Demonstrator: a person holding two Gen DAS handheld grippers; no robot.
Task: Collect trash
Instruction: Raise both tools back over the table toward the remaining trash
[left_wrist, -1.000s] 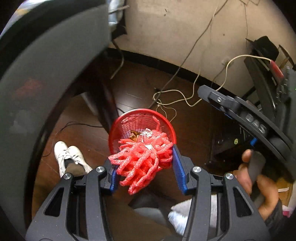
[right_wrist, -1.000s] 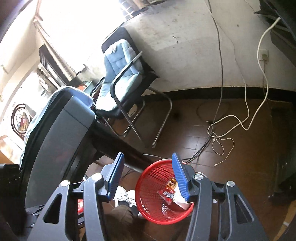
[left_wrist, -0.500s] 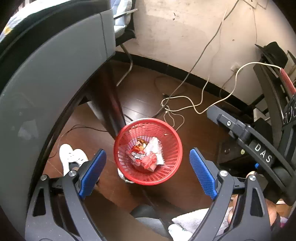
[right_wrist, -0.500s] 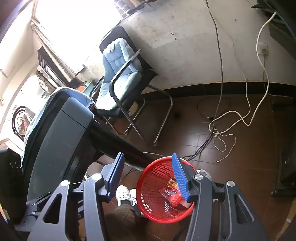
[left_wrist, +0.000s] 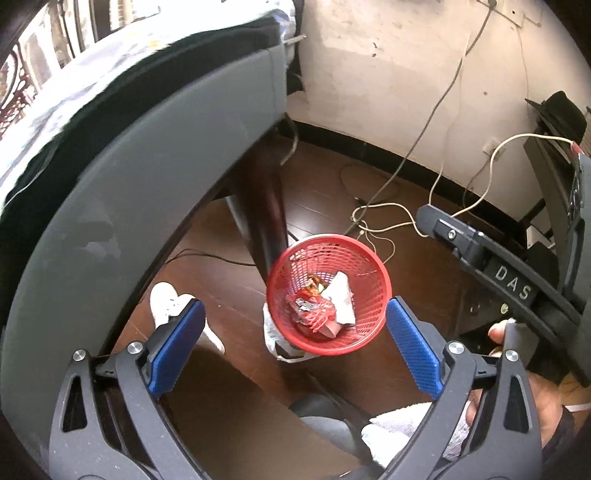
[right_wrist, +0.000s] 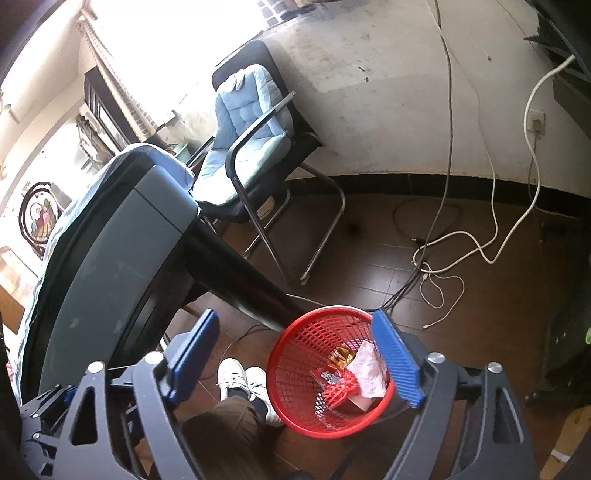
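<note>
A red mesh basket (left_wrist: 369, 266) stands on the brown floor beside the black table leg. Inside it lie a red foam net (left_wrist: 318, 320), a white paper scrap (left_wrist: 341, 301) and a shiny wrapper (left_wrist: 314, 287). My left gripper (left_wrist: 297, 347) hovers high above the basket, its jaws still opening wide, with nothing between the blue pads (left_wrist: 413, 350). My right gripper (right_wrist: 295, 358) also hangs over the basket (right_wrist: 295, 332), jaws opening and empty. The foam net (right_wrist: 341, 391) shows at the basket's bottom in the right wrist view too.
The grey table edge (left_wrist: 147, 177) and its black leg (left_wrist: 264, 221) rise at the left. A chair with a blue cushion (right_wrist: 243, 122) stands by the wall. Loose cables (right_wrist: 443, 258) trail across the floor. White shoes (right_wrist: 240, 376) are beside the basket. A hand (left_wrist: 546, 398) holds the right gripper's black body (left_wrist: 480, 254).
The left gripper let go of the red foam net, which dropped into the basket; its jaws spread wide and it rose. The right gripper's jaws widened in the last half second.
</note>
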